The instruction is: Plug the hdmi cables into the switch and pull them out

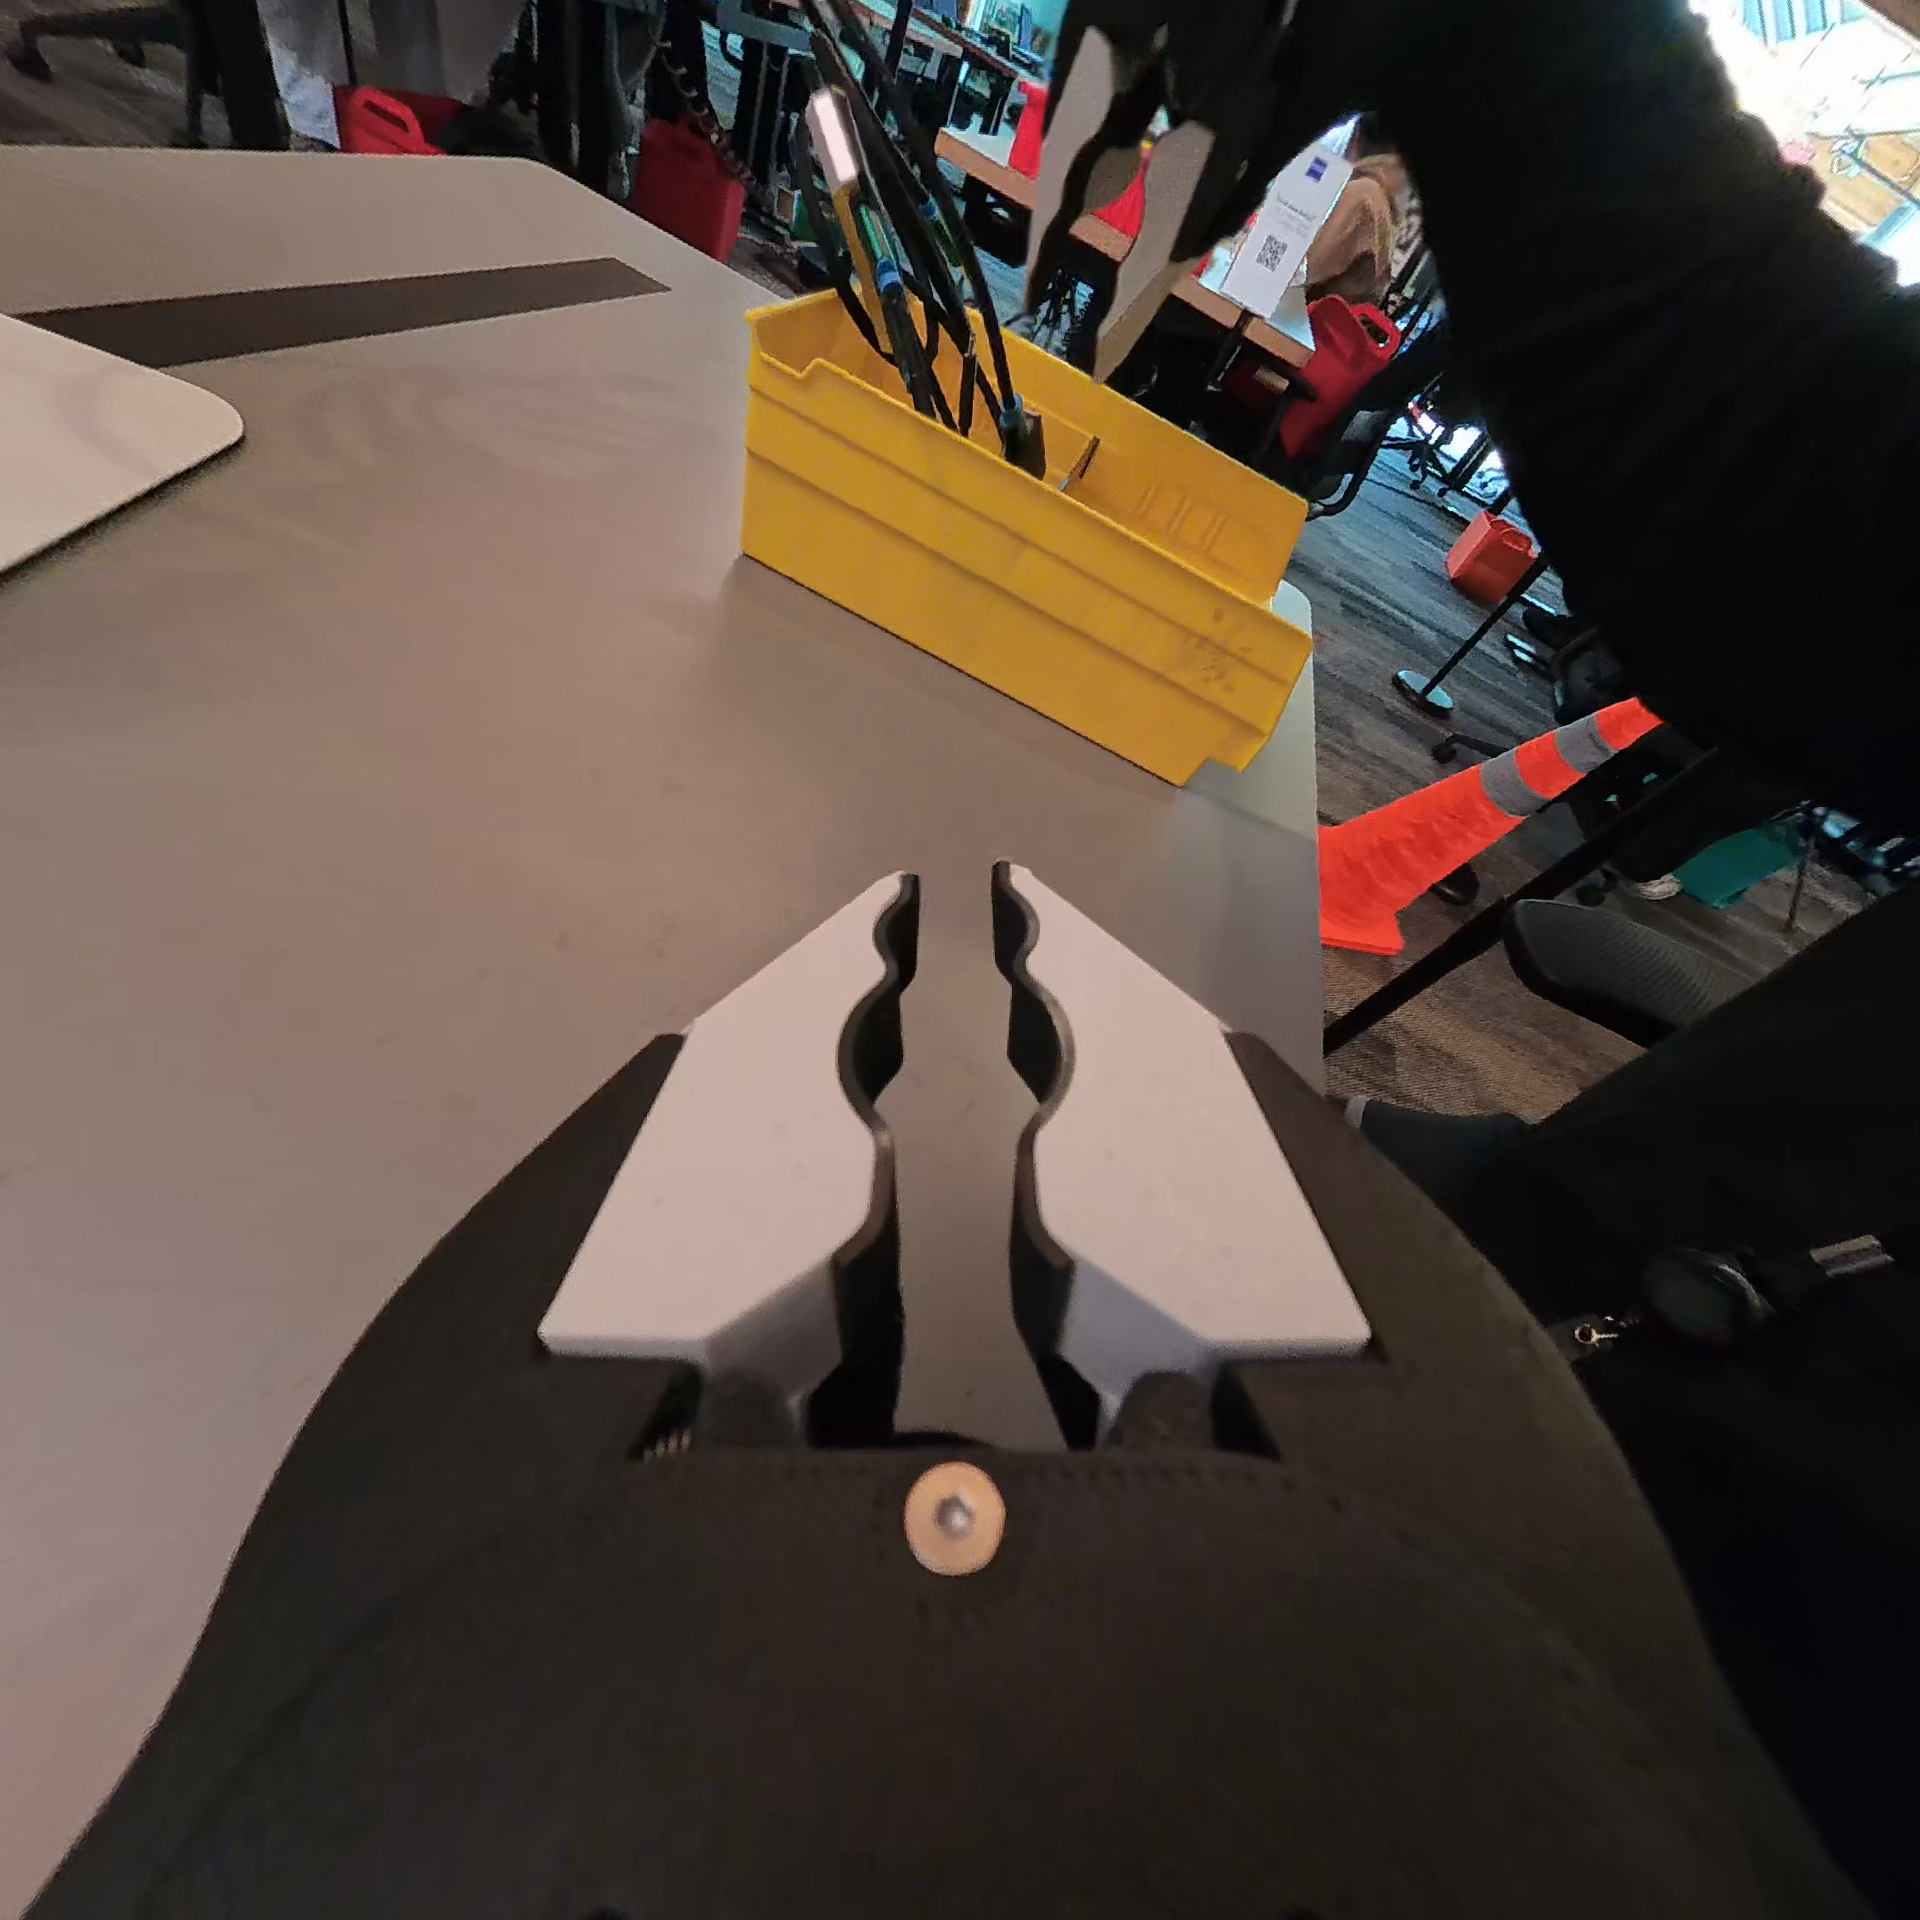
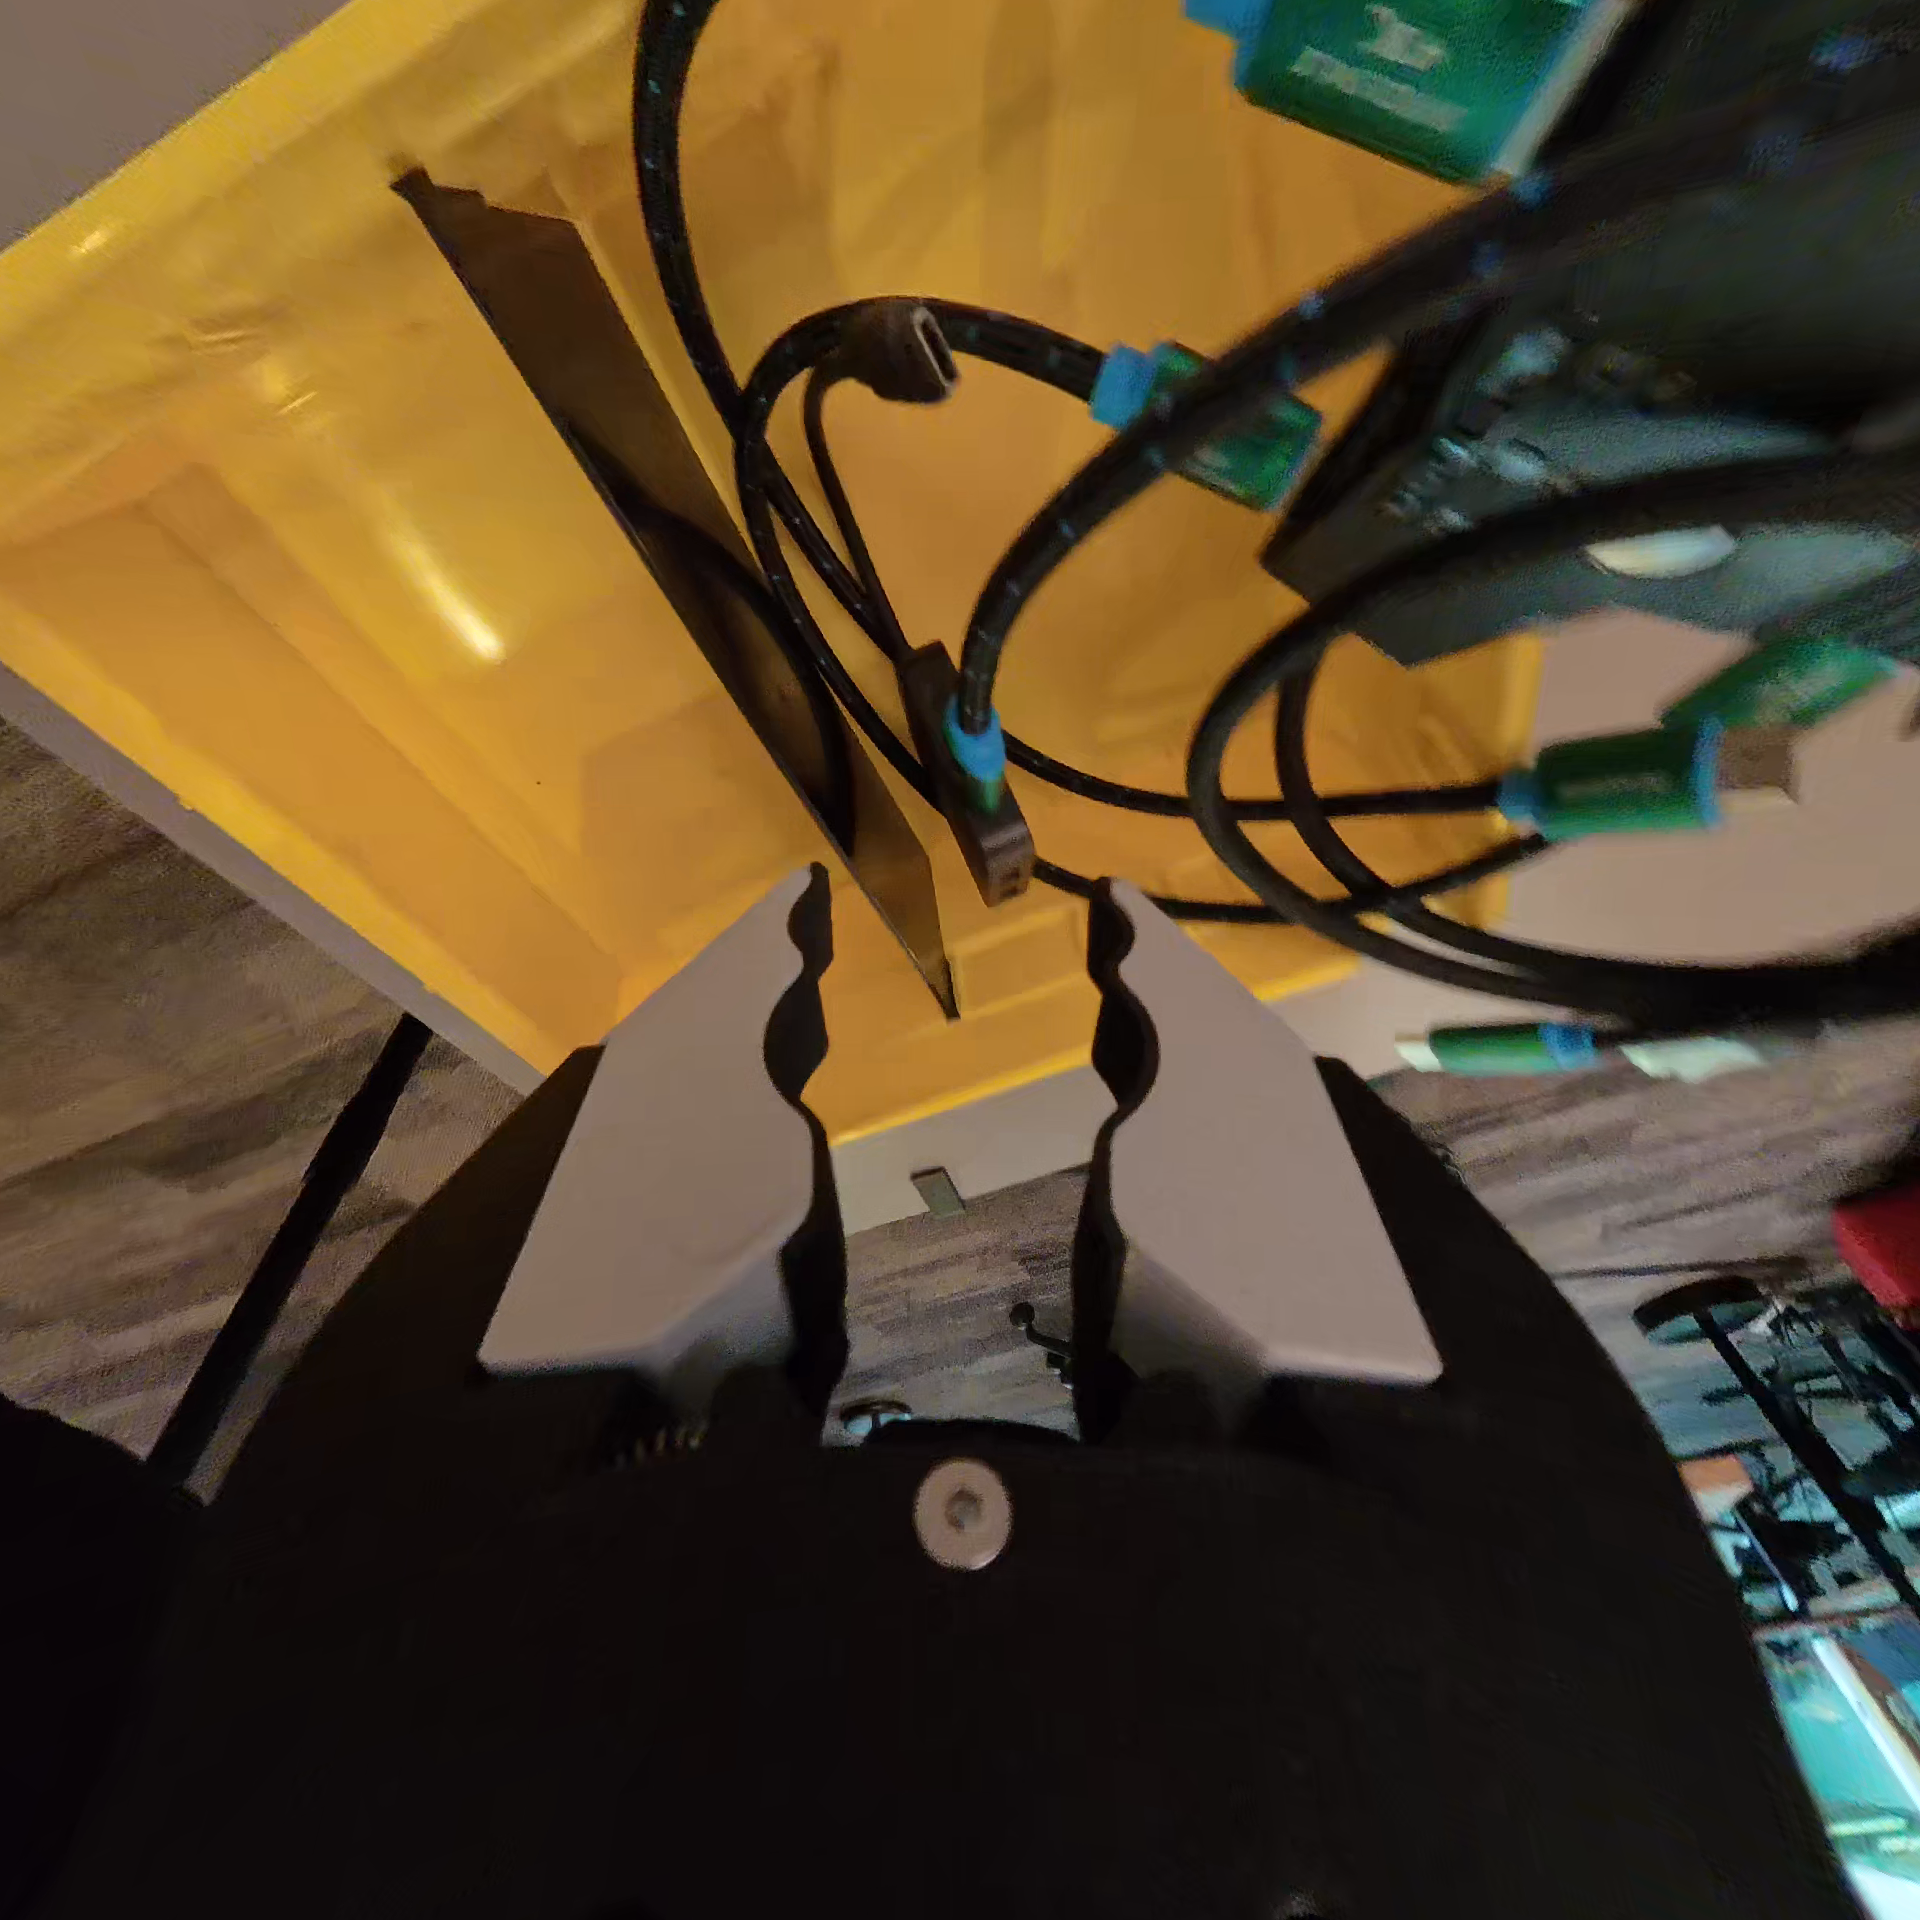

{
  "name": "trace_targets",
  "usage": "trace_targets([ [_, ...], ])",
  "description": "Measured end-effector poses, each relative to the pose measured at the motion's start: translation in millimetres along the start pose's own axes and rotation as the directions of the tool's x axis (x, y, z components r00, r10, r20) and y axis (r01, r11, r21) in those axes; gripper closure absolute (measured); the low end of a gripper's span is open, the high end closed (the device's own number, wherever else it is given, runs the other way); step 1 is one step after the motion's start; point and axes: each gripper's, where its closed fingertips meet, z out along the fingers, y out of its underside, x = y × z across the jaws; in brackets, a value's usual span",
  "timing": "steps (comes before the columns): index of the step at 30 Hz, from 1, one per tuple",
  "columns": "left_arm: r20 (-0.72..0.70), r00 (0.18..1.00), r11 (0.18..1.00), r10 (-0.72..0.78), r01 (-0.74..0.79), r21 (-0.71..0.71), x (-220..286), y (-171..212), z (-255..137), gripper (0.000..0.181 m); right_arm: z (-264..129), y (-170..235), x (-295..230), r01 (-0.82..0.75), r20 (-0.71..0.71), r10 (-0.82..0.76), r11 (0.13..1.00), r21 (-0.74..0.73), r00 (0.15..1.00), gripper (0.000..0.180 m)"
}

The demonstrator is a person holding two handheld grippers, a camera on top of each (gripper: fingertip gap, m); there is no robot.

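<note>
Above the yellow bin point(image 2: 312, 436), the right gripper point(image 2: 961, 904) points down into the box with its jaws apart and nothing between them. The HDMI cables point(image 2: 1039, 540) lie looped inside the bin, their green-and-blue plugs point(image 2: 1605, 795) scattered among the loops; a dark divider plate point(image 2: 665, 540) stands across the bin. A black box at upper right, blurred, is probably the switch point(image 2: 1621, 457), seemingly raised above the bin with cables attached.

The left gripper point(image 1: 956, 883) rests low over the table point(image 1: 416, 727), short of the bin, jaws slightly apart and empty.

Risks:
- Cables overlap. Closing on one loop may catch a second and drag the bundle.
- The divider plate sits just beside the nearest plug; a jaw may strike it.
- Gripping a cable instead of its plug body would likely strain the connector.
- With the bin unheld, a snagged pull may tip it.
</note>
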Motion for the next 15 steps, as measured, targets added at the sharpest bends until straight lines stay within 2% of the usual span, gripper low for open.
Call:
trace_targets([
  [2, 0.023, 1.0, 1.0, 0.014, -0.014, 0.002, -0.8, -3.0, -1.8, 0.167, -18.3, 2.2, 0.2, -0.042, -0.061, 0.045, 0.998, 0.05, 0.997, 0.134],
  [6, 0.095, 0.993, 0.998, 0.066, -0.065, -0.013, -2.3, -11.7, -5.1, 0.161, -64.0, -24.6, -30.0, -0.056, -0.107, 0.092, 0.951, 0.303, 0.99, 0.138],
  [8, 0.147, 0.983, 0.994, 0.109, -0.105, -0.033, -3.3, -16.4, -6.5, 0.158, -87.4, -45.9, -57.0, -0.02, -0.113, 0.077, 0.898, 0.439, 0.991, 0.138],
  [12, 0.253, 0.953, 0.983, 0.168, -0.143, -0.114, -9.6, -14.6, -1.9, 0.14, -125.7, -93.5, -119.9, 0.04, -0.072, 0.011, 0.745, 0.665, 0.997, 0.138],
  [15, 0.326, 0.934, 0.98, 0.145, -0.091, -0.177, -20.6, -2.4, 6.7, 0.118, -131.0, -128.5, -154.4, 0.038, -0.041, -0.011, 0.668, 0.743, 0.999, 0.132],
])
